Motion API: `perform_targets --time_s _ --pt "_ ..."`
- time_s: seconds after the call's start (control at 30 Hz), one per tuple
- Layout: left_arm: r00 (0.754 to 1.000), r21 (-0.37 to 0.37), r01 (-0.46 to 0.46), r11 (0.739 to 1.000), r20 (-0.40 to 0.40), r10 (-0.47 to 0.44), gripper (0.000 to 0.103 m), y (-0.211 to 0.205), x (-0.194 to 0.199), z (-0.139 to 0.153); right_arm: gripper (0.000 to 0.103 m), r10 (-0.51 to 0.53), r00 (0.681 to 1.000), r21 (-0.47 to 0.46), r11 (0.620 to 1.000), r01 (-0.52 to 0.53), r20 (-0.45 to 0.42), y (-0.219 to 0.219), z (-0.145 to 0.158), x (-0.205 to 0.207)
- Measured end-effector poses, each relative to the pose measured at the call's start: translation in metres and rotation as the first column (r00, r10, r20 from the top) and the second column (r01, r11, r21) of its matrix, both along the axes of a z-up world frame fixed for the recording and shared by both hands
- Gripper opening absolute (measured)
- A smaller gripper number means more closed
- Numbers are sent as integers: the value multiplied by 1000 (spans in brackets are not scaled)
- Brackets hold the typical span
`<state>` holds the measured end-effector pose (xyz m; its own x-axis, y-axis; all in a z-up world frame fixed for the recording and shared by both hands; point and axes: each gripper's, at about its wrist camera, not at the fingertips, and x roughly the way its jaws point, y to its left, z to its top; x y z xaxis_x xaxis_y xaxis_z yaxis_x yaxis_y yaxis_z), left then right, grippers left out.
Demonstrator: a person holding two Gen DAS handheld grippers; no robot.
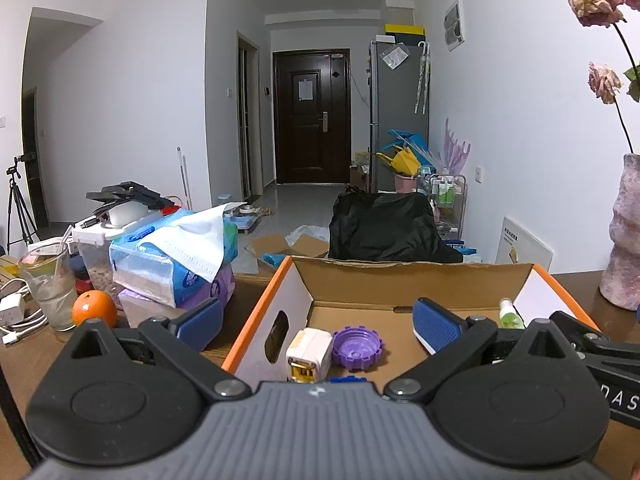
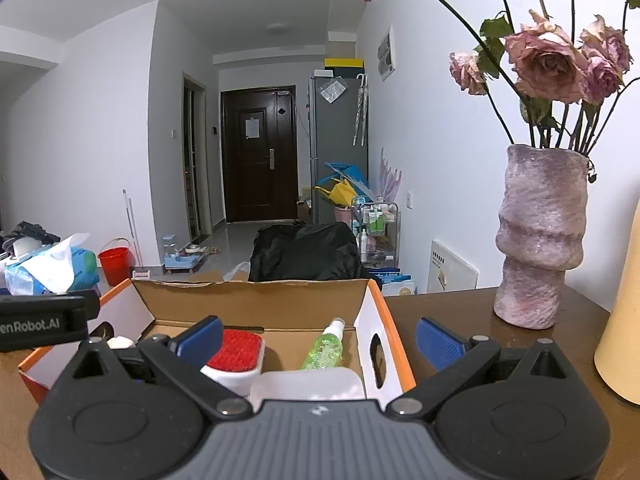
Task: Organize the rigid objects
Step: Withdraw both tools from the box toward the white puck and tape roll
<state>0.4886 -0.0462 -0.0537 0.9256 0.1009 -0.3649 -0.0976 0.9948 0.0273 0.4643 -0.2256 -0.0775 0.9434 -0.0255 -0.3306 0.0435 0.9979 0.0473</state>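
Observation:
An open cardboard box [image 1: 416, 280] with orange-edged white sides sits on the brown table. In the left wrist view it holds a white charger plug [image 1: 309, 354], a purple toothed cap [image 1: 357, 349] and a green bottle [image 1: 510, 314]. My left gripper [image 1: 318, 330] hangs open over the box's left wall, nothing between its fingers. In the right wrist view the box [image 2: 256, 300] shows the green bottle [image 2: 326, 348], a red-bristled white brush [image 2: 238, 354] and a translucent white case [image 2: 308, 384]. My right gripper [image 2: 318, 340] is open and empty, straddling the box's right wall.
Left of the box stand tissue packs [image 1: 176, 256], an orange [image 1: 94, 309], a glass [image 1: 48, 284], a food jar and cables. A pink vase [image 2: 540, 236] with dried roses and a yellow cylinder [image 2: 624, 320] stand on the table to the right. Behind the box is a black bag [image 1: 384, 224].

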Motion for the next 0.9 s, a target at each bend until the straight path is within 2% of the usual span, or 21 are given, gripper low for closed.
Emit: perform_targets --time_s 0.9 --pt "1000 9 5 1000 -3 -5 103 -5 -63 -9 103 -5 1000 -29 1000 5 -13 -11 -7 -68"
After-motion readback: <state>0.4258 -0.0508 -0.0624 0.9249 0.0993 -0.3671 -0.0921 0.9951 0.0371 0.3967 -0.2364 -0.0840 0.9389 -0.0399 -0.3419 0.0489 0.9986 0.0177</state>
